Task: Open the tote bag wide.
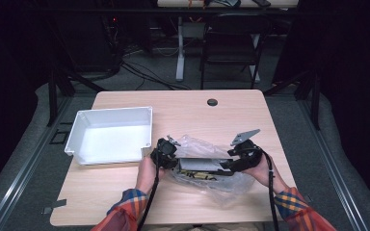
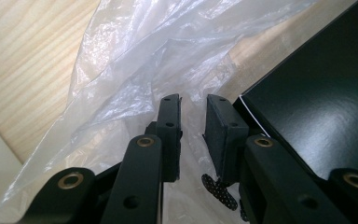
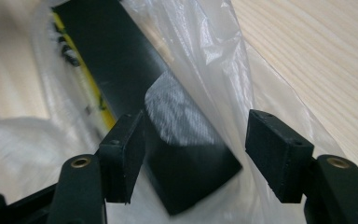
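- Near the front edge of the wooden table (image 1: 125, 192), a flat black box (image 1: 200, 166) lies partly inside a crumpled clear plastic bag (image 1: 231, 185), between the two grippers.
- At the box's left end, the left gripper (image 1: 166, 151) has its jaws nearly together; in the left gripper view a narrow gap stands between the pads, with a fold of the plastic bag (image 2: 135, 60) in front of them. Whether the pads actually pinch the film is hard to tell from this angle.
- Just beside that gripper's right-hand jaw, a corner of the black box (image 2: 317, 102) sits outside the jaws, not between them.
- At the box's right end, the right gripper (image 1: 241, 154) has its jaws released and well apart; in the right gripper view the end of the black box (image 3: 168, 121), with a yellow strip along one edge, lies between them, its pads (image 3: 279, 156) clear of it on the one side.
- Left of the bag, a white plastic tray (image 1: 84, 149) stands on the table, apart from both grippers.
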The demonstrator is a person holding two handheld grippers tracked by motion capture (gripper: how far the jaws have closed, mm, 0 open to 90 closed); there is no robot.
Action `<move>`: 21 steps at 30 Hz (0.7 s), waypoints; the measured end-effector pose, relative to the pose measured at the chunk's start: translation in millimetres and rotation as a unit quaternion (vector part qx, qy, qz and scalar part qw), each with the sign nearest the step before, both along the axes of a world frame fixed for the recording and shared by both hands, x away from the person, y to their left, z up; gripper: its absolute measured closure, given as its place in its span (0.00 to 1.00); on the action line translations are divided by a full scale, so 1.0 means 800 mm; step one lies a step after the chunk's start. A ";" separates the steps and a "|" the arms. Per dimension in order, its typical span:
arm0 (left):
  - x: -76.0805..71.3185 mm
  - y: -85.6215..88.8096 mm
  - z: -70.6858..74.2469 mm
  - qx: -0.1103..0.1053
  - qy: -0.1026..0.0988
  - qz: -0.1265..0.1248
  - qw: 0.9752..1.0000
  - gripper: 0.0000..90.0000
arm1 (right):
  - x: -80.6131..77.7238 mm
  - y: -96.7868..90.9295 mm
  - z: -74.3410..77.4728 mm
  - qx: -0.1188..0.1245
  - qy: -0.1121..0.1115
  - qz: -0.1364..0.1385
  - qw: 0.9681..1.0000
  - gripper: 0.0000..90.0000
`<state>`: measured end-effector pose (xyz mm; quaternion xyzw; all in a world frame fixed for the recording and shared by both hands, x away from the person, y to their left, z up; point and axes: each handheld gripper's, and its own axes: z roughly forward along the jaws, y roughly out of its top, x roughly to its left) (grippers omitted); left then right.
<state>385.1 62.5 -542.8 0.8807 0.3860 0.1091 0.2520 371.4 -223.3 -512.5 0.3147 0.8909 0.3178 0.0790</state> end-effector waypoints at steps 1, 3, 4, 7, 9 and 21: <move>0.000 0.000 0.000 -0.001 0.003 -0.002 1.000 0.84 | 0.005 0.003 -0.003 0.001 0.008 0.006 1.000 0.50; 0.000 0.001 0.000 -0.004 0.005 -0.004 1.000 0.84 | 0.009 0.007 -0.005 0.008 0.015 0.005 1.000 0.65; 0.000 0.001 0.000 -0.005 0.008 -0.004 1.000 0.85 | 0.011 0.007 -0.005 0.016 0.021 0.008 1.000 0.68; 0.000 0.003 0.000 -0.010 0.016 -0.005 1.000 0.85 | 0.014 0.010 -0.004 0.022 0.018 0.004 1.000 0.86; 0.000 0.004 0.001 -0.011 0.014 -0.006 1.000 0.85 | 0.015 0.010 -0.004 0.018 0.012 -0.001 1.000 0.99; -0.001 0.008 0.006 -0.011 0.004 -0.001 1.000 0.85 | 0.045 0.018 -0.026 -0.044 -0.041 -0.082 0.995 1.00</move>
